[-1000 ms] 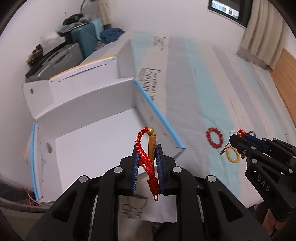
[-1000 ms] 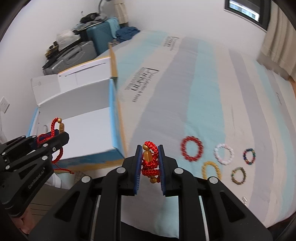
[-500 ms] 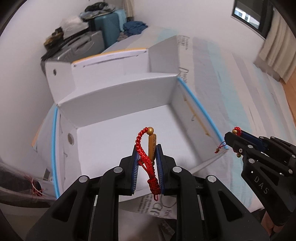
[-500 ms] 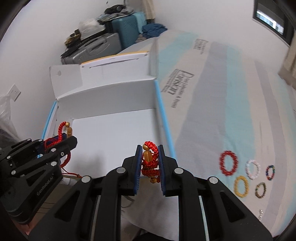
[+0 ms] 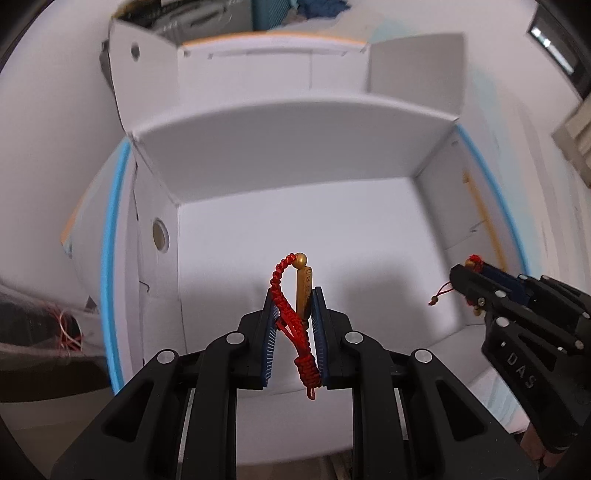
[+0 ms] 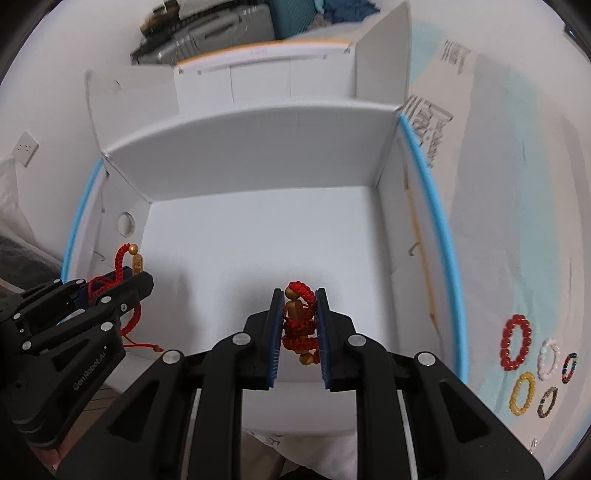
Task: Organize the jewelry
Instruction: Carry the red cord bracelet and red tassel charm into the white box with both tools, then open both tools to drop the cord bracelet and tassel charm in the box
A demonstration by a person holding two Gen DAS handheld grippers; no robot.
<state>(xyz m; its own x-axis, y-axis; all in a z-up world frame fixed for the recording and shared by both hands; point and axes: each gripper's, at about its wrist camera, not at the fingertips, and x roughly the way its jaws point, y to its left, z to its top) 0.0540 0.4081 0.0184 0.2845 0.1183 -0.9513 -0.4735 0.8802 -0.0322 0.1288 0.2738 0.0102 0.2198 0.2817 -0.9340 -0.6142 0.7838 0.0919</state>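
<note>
My left gripper (image 5: 293,295) is shut on a red braided cord bracelet with a gold charm (image 5: 303,284), held over the inside of an open white cardboard box (image 5: 295,158). My right gripper (image 6: 300,297) is shut on a second red cord bracelet with a gold charm (image 6: 297,314), also over the box (image 6: 251,147). Each gripper shows in the other's view: the right one (image 5: 474,275) at the box's right side, the left one (image 6: 127,271) at its left side. Several bead bracelets lie on the bed to the right, among them a red one (image 6: 515,341) and a yellow one (image 6: 521,393).
The box has blue-edged side walls (image 6: 432,206) and open flaps at the back. It sits on a striped bedsheet (image 6: 517,166). Suitcases and clothes (image 6: 207,33) are stacked behind it by the wall. A wall socket (image 6: 25,148) is at the left.
Both grippers have moved left from over the bed to above the open box, each still holding its red cord bracelet. The bead bracelets stay on the bed.
</note>
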